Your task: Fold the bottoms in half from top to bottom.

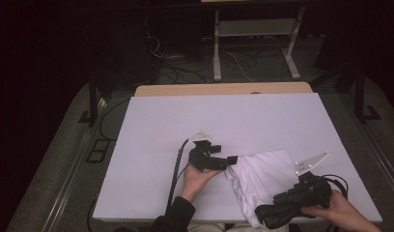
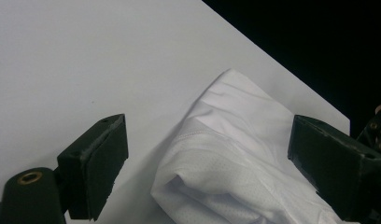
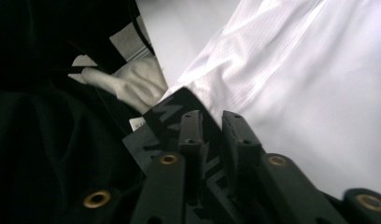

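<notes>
Black hand-held gripper (image 1: pixel 263 216) beside crumpled, perforated white garment (image 1: pixel 262 176).

No readable text — no labels, brands or numbers.

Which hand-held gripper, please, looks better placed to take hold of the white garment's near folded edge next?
Probably the left hand-held gripper. Its jaws stand wide open with the white garment lying between them. The right hand-held gripper sits at the garment's black patterned waistband, jaws nearly together, not clearly gripping.
</notes>
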A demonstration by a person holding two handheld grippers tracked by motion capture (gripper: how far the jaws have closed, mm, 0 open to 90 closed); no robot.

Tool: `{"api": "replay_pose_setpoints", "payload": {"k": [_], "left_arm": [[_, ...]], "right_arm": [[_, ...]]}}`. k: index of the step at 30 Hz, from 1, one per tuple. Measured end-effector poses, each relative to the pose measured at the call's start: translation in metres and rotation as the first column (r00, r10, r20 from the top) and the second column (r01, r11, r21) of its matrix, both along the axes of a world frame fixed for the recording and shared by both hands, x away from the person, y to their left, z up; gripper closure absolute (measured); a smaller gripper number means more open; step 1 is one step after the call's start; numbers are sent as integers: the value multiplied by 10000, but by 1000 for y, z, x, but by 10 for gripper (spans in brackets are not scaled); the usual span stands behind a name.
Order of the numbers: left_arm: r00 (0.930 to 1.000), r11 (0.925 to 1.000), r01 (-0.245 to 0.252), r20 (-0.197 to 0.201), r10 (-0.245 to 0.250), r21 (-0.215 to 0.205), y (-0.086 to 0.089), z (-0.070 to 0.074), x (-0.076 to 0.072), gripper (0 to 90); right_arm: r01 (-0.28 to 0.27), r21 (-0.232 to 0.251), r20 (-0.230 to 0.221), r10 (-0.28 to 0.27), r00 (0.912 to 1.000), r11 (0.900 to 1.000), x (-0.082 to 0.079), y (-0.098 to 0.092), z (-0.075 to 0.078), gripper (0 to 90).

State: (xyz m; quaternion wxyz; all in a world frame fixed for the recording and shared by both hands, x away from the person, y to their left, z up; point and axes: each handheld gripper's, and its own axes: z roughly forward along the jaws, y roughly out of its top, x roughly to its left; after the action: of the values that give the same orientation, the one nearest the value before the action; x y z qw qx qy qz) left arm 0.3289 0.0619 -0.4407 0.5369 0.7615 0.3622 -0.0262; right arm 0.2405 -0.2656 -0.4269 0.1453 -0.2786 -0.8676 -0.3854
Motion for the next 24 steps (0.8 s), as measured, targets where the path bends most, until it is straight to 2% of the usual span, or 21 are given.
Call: {"api": "replay_pose_setpoints", "payload": {"k": [6,13,17,20,24], "left_arm": [[10000,10000,22,-26,-22,8,0,0,0,112],[10000,10000,7,-84,-7,-13,1,-1,0,111],[10000,10000,12,-95,-12,16,2,-1,0,110],[9999,10000,-7,-122,7,21,2,-2,1,108],[9999,10000,-10,-166,10,8,1,-2,1,106]], "right_arm": [[266,148,484,-273,9985,9995,6,-5,13,684],[601,182,940,-616,9937,9980,14,-11,23,558],[905,162,1012,-917,9906,9958,22,-16,26,442],[1037,332,997,-1066,9893,9940,29,-21,28,366],[1406,338,1162,-1436,9828,9895,36,-28,32,242]]}}
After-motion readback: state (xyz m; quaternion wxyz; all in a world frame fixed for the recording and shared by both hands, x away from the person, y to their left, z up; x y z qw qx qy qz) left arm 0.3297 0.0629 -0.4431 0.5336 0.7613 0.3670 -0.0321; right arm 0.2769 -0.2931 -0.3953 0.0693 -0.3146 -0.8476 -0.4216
